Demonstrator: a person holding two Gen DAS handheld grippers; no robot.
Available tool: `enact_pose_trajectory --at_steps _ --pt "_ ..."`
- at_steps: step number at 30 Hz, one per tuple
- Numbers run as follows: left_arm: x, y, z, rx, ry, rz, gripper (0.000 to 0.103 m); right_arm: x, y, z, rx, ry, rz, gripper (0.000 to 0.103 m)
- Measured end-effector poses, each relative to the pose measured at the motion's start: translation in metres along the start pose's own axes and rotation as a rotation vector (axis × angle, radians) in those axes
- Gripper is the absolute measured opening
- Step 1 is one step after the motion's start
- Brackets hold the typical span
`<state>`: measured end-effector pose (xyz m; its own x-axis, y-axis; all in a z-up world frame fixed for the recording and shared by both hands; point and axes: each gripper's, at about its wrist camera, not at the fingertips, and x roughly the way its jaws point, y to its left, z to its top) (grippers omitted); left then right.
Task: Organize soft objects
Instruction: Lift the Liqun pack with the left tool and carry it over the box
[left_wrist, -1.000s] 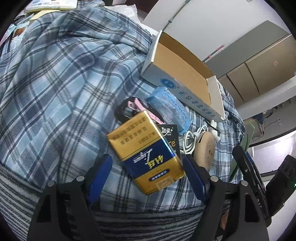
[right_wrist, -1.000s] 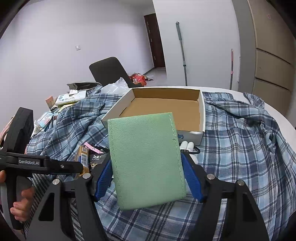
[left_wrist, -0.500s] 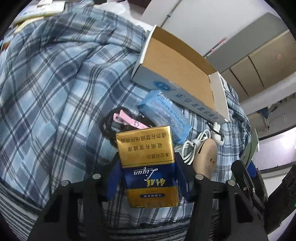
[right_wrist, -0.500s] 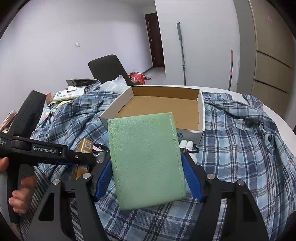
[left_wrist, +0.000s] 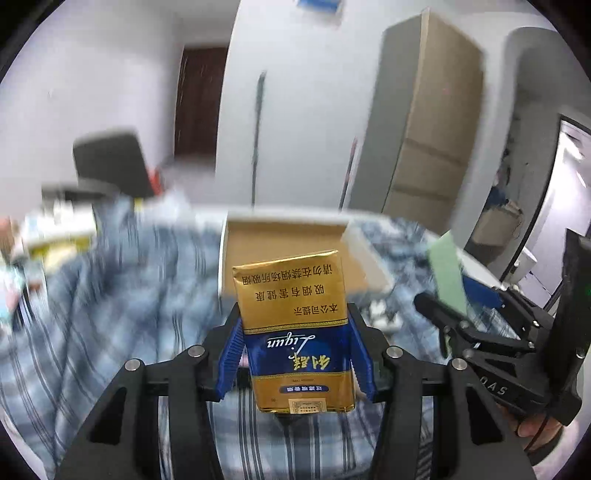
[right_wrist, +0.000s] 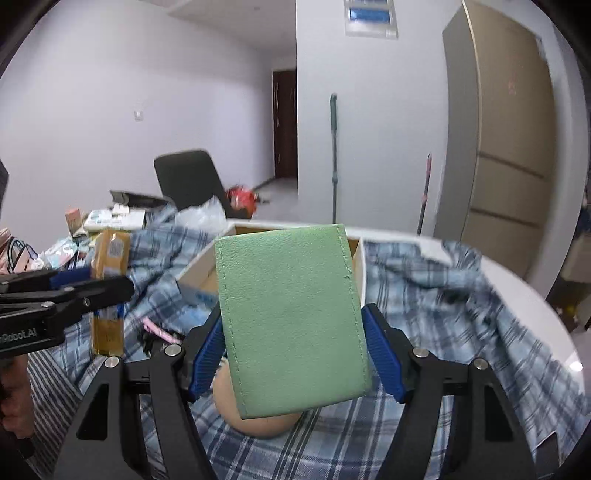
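The left claw (left_wrist: 295, 363), its jaws just closing, grasps a light, crushable gold-and-blue cigarette pack (left_wrist: 293, 328) by its long sides above the plaid shirt (left_wrist: 110, 295), while the right claw (right_wrist: 293, 360) clenches a soft green pouch (right_wrist: 291, 317) before the cardboard box (right_wrist: 360, 254).

1. The pack (left_wrist: 293, 325) is gold above, dark blue in the middle, with gold script.
2. The pouch (right_wrist: 291, 317) is plain pale green.
3. The shirt (right_wrist: 436, 295) is blue, white and dark plaid.
4. The box (left_wrist: 284, 236) is white outside, brown inside.
5. The gripper pads (right_wrist: 382, 360) are blue on black arms.
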<state>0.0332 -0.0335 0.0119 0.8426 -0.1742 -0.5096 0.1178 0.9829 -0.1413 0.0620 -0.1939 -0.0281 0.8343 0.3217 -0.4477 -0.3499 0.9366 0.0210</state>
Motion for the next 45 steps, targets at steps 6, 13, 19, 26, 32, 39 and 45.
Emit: enact_pose_trajectory --at_steps 6,13,19,26,32,39,45 --pt "-0.021 -0.012 -0.003 0.135 -0.300 0.069 0.054 -0.016 0.007 0.003 -0.014 -0.118 -0.050 0.070" --pt "-0.009 0.002 -0.026 0.109 -0.374 0.125 0.054 -0.013 0.008 -0.009 -0.017 -0.148 -0.061 0.070" --pt "-0.009 -0.002 -0.030 0.129 -0.376 0.137 0.054 -0.007 0.007 -0.012 -0.013 -0.130 -0.058 0.070" --pt "-0.032 0.000 -0.011 0.103 -0.486 0.116 0.054 -0.017 0.009 0.000 -0.026 -0.187 -0.105 0.070" --pt "-0.050 -0.014 0.042 0.132 -0.631 0.105 0.055 -0.030 0.003 0.055 0.007 -0.296 -0.126 0.070" --pt "-0.030 -0.005 0.079 0.059 -0.675 0.108 0.055 -0.010 -0.009 0.112 0.059 -0.338 -0.156 0.070" --pt "-0.002 0.013 0.081 0.009 -0.587 0.094 0.055 0.030 -0.013 0.112 0.061 -0.339 -0.189 0.070"
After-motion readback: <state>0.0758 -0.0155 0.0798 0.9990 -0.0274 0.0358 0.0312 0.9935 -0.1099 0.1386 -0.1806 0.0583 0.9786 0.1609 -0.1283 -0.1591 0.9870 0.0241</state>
